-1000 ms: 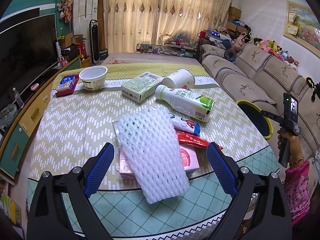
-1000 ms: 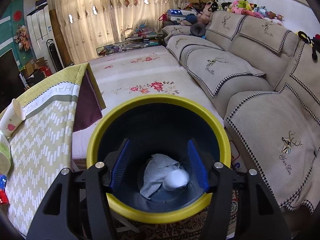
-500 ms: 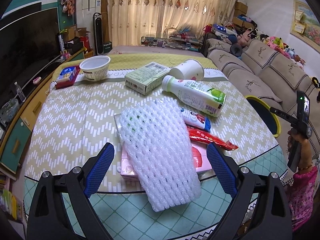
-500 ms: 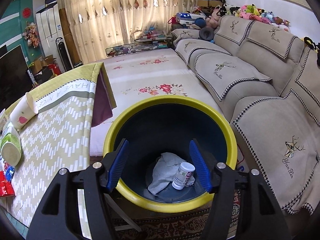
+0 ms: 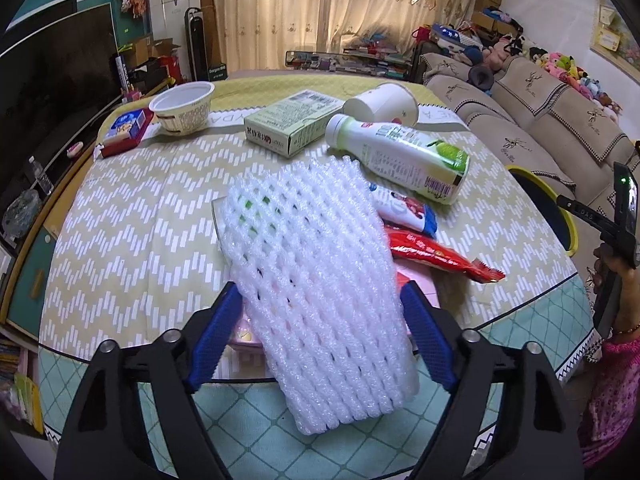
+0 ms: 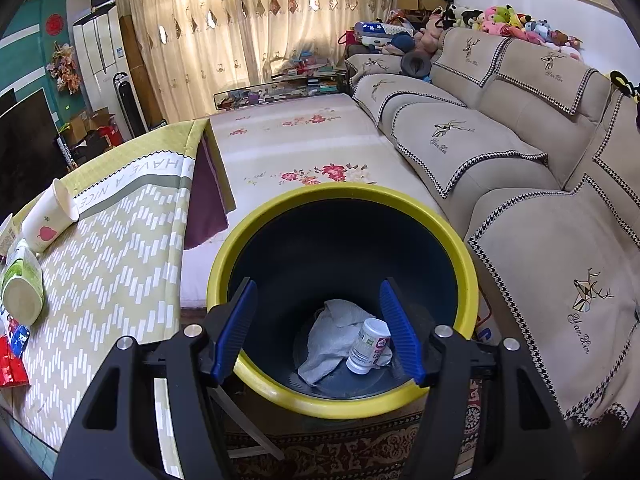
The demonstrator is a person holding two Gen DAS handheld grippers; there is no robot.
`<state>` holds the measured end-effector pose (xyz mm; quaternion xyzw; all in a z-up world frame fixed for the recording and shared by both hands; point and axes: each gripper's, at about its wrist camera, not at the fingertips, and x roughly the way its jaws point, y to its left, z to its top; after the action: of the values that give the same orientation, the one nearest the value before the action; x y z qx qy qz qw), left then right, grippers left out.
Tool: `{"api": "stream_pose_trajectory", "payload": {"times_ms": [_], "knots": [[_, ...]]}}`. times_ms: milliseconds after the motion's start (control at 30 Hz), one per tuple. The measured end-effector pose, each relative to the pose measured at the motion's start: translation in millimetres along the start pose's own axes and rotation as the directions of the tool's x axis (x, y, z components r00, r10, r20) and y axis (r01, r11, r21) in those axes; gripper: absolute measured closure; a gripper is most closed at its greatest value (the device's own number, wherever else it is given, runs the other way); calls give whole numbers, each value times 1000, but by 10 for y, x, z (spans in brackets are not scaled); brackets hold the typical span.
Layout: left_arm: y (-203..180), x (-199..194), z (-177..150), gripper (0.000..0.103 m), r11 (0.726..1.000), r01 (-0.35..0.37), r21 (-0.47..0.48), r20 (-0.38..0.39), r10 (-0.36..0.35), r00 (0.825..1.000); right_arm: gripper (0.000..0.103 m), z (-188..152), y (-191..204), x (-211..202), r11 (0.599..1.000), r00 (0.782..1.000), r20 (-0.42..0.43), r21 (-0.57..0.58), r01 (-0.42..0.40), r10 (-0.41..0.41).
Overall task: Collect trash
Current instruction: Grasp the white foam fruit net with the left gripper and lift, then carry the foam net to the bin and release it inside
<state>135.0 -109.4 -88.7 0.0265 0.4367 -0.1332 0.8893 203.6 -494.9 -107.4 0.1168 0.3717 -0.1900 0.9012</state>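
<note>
Pickup step: your left gripper (image 5: pixel 320 320) jaws are closing around the white foam fruit net (image 5: pixel 320 280) at the worktop's (image 5: pixel 132 216) near edge, pads not yet pressing. Right gripper (image 6: pixel 318 330) hangs half-open, empty, over the yellow-rimmed bin (image 6: pixel 464 256). Next: squeeze gently, carry right.

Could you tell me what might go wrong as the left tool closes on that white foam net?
The left tool is closing around the foam net, which is soft, so it may squash and slip out. The net lies over a pink box and against a red wrapper; either could get dragged. The bin stands off the table, so a loose hold could drop the net short.
</note>
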Motion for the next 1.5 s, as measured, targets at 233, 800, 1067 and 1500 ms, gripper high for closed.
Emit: {"api": "stream_pose_trajectory", "payload": {"times_ms": [233,800,1067,1500], "knots": [[-2,-27,10,59,1000,21,7,13,-21,1000,42,-20,11,-47,1000,1000,7,2,-9,9],[-300,-646,134,88,988,104,117,132,-119,984,38,-116,-67,-378,999,998,51,8,-40,39],[-929,-730,458,88,943,226,246,160,-270,949,28,-240,-220,-742,999,994,98,14,-50,49],[-2372,-143,993,88,833,383,400,56,-439,897,15,-393,-735,-1302,998,982,189,66,-6,-7]]}}
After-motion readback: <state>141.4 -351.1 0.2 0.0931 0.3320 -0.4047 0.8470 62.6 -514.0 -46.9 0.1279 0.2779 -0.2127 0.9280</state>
